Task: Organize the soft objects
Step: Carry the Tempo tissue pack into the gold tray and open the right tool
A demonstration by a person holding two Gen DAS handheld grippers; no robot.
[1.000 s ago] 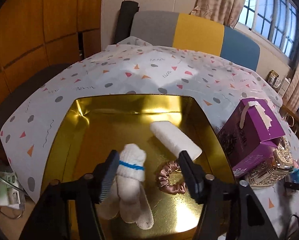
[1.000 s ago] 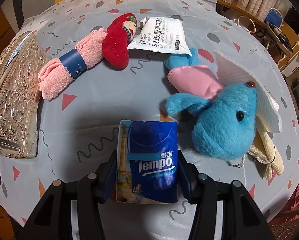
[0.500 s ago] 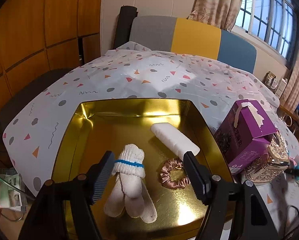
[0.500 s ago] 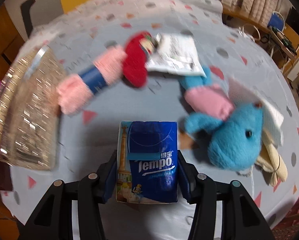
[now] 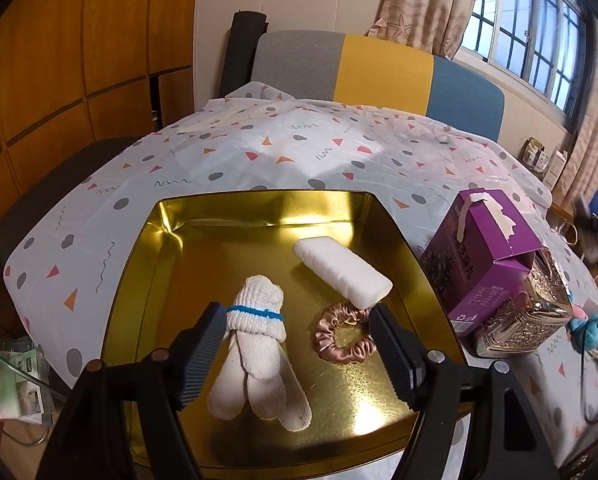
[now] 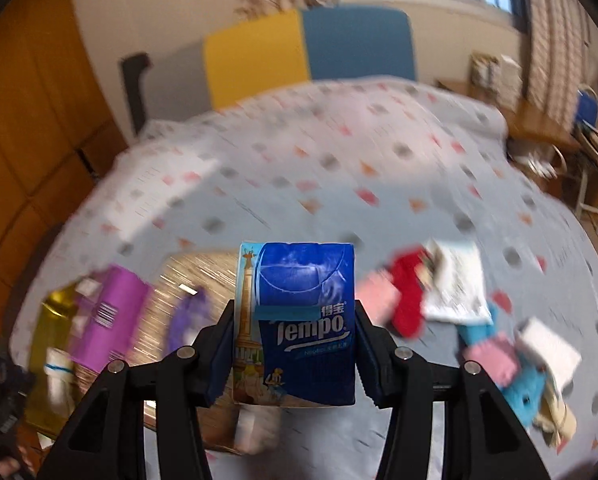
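While the left hand-held gripper (image 5: 295, 344) hangs over the gold tin tray (image 5: 171, 264), its jaws stand apart and clamp nothing. The bundle of white socks (image 5: 257, 344) with a blue band lies between the fingers; the left pad sits just beside or against the band, and I cannot tell which, while the right pad is clear of it. In the tray, a pink satin scrunchie (image 5: 341, 336) lies at three o'clock of the socks, just inside the right finger, and a white wrapped pack (image 5: 341, 274) rests at one o'clock, its near end touching the scrunchie. On the counter (image 5: 299, 152), covered with a confetti-pattern cloth, a purple carton (image 5: 483, 256) stands at three o'clock of the tray, against an ornate silver box (image 5: 531, 320).

The right hand-held gripper (image 6: 295, 344) is closed on a blue Tempo tissue pack (image 6: 299, 320), both pads pressed to its sides, the pack upright and raised above the counter. That view is blurred. At three o'clock of the pack lie a red and pink plush item (image 6: 399, 300), a white sachet (image 6: 455, 288) and a blue plush toy (image 6: 519, 384). At nine o'clock the purple carton shows as a smear.
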